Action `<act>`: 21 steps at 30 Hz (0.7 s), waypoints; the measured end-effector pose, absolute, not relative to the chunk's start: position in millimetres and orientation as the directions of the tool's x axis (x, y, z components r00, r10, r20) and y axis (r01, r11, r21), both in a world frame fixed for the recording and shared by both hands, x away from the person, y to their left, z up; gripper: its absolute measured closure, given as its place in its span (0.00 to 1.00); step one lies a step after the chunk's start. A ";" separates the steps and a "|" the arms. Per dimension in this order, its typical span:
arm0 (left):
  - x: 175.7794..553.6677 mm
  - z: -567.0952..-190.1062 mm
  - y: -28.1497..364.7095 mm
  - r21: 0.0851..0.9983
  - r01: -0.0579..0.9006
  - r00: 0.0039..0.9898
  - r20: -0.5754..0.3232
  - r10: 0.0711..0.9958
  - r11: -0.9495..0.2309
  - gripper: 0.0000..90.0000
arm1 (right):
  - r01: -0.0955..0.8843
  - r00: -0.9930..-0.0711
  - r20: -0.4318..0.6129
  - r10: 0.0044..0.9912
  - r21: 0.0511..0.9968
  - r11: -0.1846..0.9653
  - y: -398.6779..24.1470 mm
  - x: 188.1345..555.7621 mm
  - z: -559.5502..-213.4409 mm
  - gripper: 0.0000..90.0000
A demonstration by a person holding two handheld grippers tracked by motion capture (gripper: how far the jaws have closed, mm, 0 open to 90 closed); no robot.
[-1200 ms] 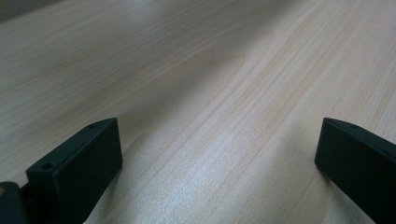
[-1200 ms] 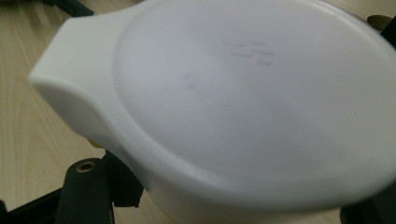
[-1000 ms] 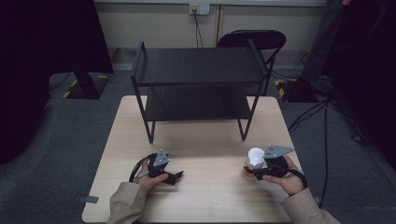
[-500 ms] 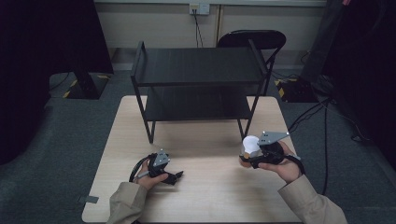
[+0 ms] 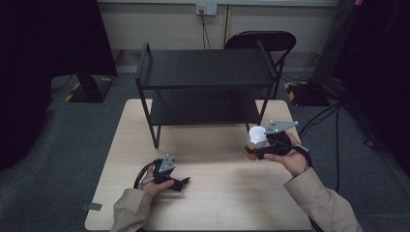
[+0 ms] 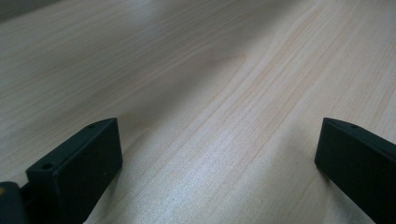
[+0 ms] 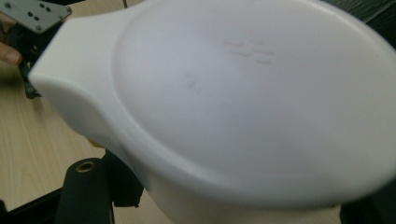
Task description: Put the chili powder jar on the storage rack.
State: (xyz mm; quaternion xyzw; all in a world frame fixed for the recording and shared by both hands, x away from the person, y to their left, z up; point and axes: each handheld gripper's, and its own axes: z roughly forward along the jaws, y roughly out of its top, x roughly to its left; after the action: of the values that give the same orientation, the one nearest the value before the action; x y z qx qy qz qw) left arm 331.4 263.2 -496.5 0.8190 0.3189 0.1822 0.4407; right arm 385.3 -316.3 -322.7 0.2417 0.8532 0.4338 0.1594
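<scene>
In the right gripper view a white object [image 7: 252, 107] sits so near the camera that it is blurred and cut off at 3 edges; what it is cannot be told. It hides the right gripper [image 5: 258, 147] tips. The left gripper [image 6: 219, 163] jaws are cropped at the bottom.

table [image 5: 212, 203]: light wood | shelf rack [image 5: 205, 84]: black, two tiers, at far edge | chair [image 5: 261, 41]: behind table | wall socket [image 5: 202, 8]: back wall

white rounded object [image 5: 256, 135] | smooth; held off table | right of shelf leg
</scene>
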 end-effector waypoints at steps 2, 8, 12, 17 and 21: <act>331.4 -496.5 263.2 0.838 0.362 0.730 0.017 0.683 -0.408 0.00 | 0.270 -0.828 -0.072 0.556 0.818 0.508 -314.0 387.0 -317.7 0.34; 331.4 -496.5 263.2 0.838 0.362 0.730 0.018 0.683 -0.408 0.00 | 0.275 -0.820 -0.077 0.568 0.817 0.507 -306.3 394.7 -303.1 0.34; 331.4 -496.5 263.2 0.838 0.362 0.730 0.018 0.683 -0.409 0.00 | 0.276 -0.813 -0.080 0.577 0.820 0.501 -302.2 399.8 -296.9 0.34; 331.3 -496.7 263.1 0.839 0.363 0.730 0.016 0.684 -0.407 0.00 | 0.272 -0.806 -0.091 0.585 0.820 0.503 -296.2 405.5 -289.6 0.34; 331.4 -496.7 263.2 0.839 0.362 0.730 0.016 0.684 -0.407 0.00 | 0.274 -0.800 -0.093 0.592 0.822 0.500 -291.4 410.4 -285.2 0.34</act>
State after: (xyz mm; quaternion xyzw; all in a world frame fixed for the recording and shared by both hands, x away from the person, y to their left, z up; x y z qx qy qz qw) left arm 331.4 263.2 -496.7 0.8187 0.3194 0.1819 0.4412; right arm 410.4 -291.4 -285.2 0.2560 0.8459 0.4297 0.1852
